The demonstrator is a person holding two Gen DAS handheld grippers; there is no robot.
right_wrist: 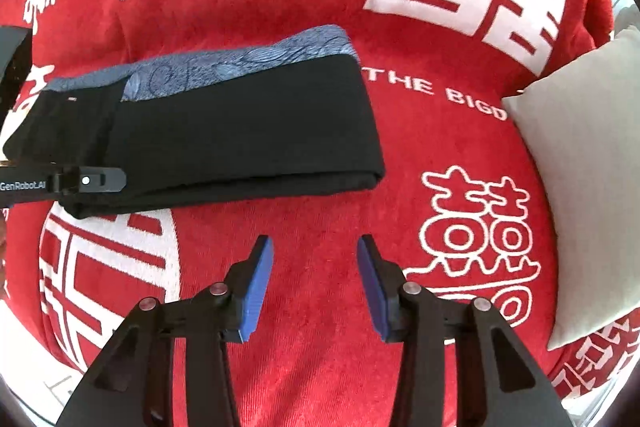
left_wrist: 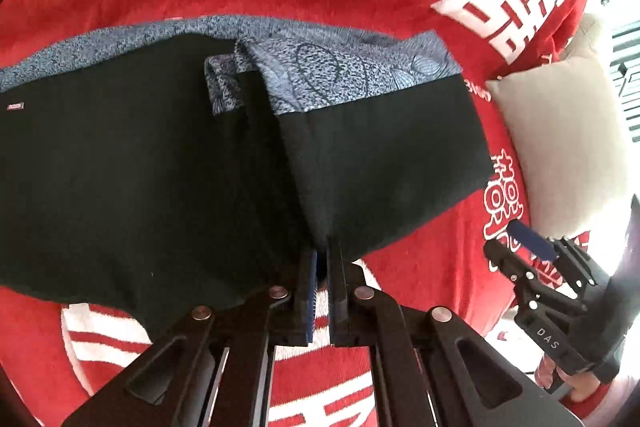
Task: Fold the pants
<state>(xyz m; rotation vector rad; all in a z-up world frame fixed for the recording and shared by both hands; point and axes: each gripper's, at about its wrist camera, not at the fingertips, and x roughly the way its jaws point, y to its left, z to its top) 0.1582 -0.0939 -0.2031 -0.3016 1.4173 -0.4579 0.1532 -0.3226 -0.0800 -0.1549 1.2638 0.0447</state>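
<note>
**Left jaws pinch the fold while the right hangs free**

I had the left gripper (left_wrist: 320,259) angled steeply down with its jaws shut on the near edge of the pants (left_wrist: 160,167), the black cloth bunching into a ridge just above the pads. The pants lay folded into a long band across the red blanket (right_wrist: 304,147), patterned blue waistband on the far side. My right gripper (right_wrist: 316,287) pointed down at bare blanket just short of the pants' near edge, jaws half open and holding nothing; in the left view it sat well off to the side, a hand (left_wrist: 576,383) wrapped around its grip.

The risk, as I judged it, lay in that thin bite: only a sliver of fabric was caught, perhaps not every layer, so a lift could peel the top layer away and undo the fold. With one end unsupported, the band could also sag or twist. A beige pillow (right_wrist: 580,167) lay near the pants' right end.
</note>
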